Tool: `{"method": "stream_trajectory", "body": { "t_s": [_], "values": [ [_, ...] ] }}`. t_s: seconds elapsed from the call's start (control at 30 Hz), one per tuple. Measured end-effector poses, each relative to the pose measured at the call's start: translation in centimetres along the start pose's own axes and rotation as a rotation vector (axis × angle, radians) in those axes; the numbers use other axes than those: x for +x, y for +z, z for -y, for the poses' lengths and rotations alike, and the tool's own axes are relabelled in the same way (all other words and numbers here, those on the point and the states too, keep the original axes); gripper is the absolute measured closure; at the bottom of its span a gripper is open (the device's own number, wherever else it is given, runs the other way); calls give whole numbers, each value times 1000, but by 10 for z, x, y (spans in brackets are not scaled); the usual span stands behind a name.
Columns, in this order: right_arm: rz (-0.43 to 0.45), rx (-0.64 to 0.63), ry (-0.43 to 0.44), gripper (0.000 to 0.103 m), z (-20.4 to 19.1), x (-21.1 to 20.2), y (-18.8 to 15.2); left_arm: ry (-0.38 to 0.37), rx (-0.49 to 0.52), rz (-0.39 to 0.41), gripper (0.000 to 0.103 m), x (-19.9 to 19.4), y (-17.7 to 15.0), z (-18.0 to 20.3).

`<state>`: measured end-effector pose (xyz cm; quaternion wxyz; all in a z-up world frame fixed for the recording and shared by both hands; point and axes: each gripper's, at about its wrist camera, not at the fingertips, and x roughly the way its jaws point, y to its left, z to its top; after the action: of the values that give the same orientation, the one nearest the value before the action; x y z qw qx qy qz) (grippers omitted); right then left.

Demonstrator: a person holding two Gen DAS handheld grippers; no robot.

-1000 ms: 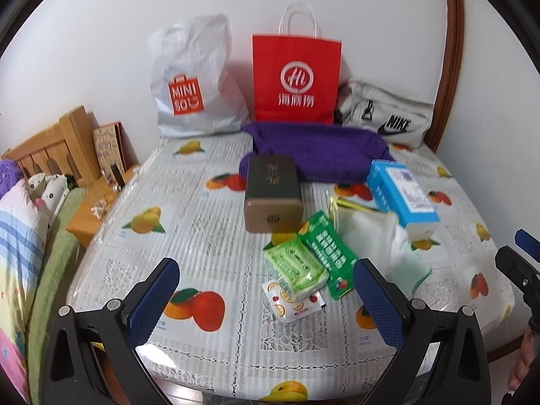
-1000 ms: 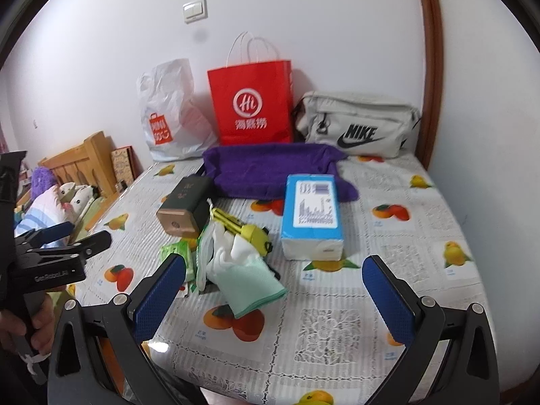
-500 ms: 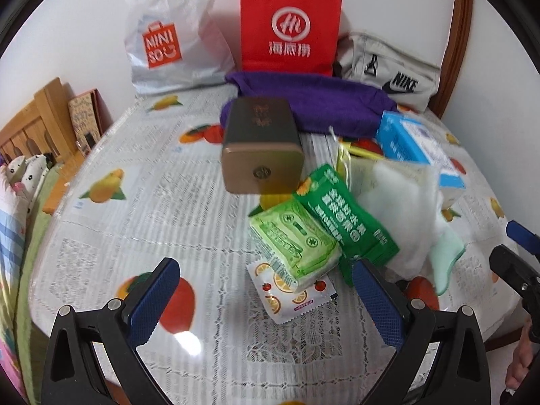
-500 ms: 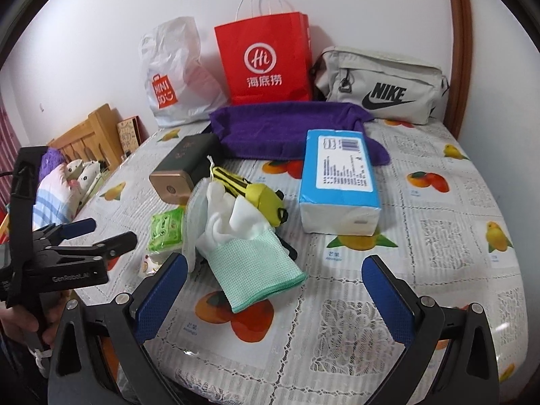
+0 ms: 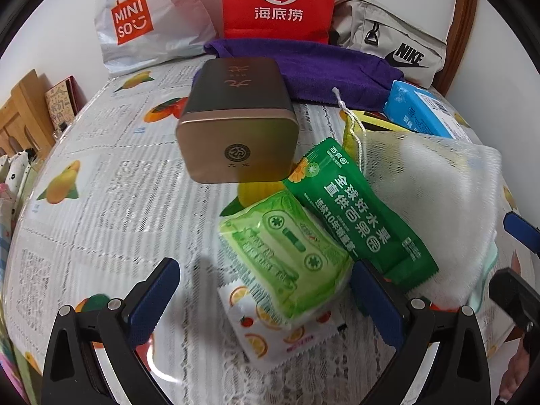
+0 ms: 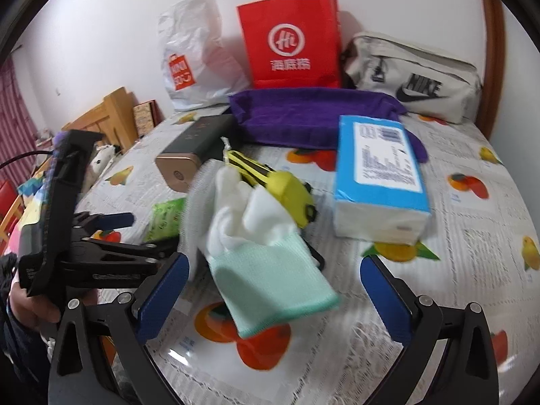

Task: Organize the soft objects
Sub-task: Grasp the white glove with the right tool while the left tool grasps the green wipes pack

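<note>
Left gripper (image 5: 266, 290) jaws spread wide, nothing held, low over the light green wipes pack (image 5: 283, 253), which lies on an orange-print sachet (image 5: 270, 334) beside the dark green packet (image 5: 357, 216). Right gripper (image 6: 273, 287) also wide open and empty, over the white-and-mint glove (image 6: 266, 263) lying against the yellow toy (image 6: 283, 185). Tin (image 5: 236, 125), blue tissue pack (image 6: 378, 175), purple towel (image 6: 310, 114) sit further back on the tablecloth (image 5: 101, 202).
</note>
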<state>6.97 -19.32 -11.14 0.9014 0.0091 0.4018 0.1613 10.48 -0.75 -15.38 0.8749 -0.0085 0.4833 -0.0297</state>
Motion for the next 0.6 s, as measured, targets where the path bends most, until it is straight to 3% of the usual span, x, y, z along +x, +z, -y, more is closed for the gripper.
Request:
{"method": "stream_trajectory", "body": {
  "t_s": [0.13, 0.2, 0.27, 0.4, 0.47, 0.6],
  "values": [
    [-5, -66, -15, 7, -12, 12, 5, -18, 13, 2, 5, 5, 3, 0],
    [-17, -83, -3, 19, -14, 18, 5, -37, 7, 13, 13, 4, 3, -2],
    [-34, -92, 11, 41, -14, 23, 5, -62, 1, 19, 27, 4, 5, -4],
    [-23, -108, 3, 56, -14, 20, 4, -75, 22, 34, 31, 1, 3, -4],
    [-6, -108, 15, 77, -14, 14, 4, -67, 23, 39, 34, -1, 3, -6],
    [37, -74, 54, 81, -5, -5, 5, -52, -1, 58, 36, -8, 4, -16]
  ]
}}
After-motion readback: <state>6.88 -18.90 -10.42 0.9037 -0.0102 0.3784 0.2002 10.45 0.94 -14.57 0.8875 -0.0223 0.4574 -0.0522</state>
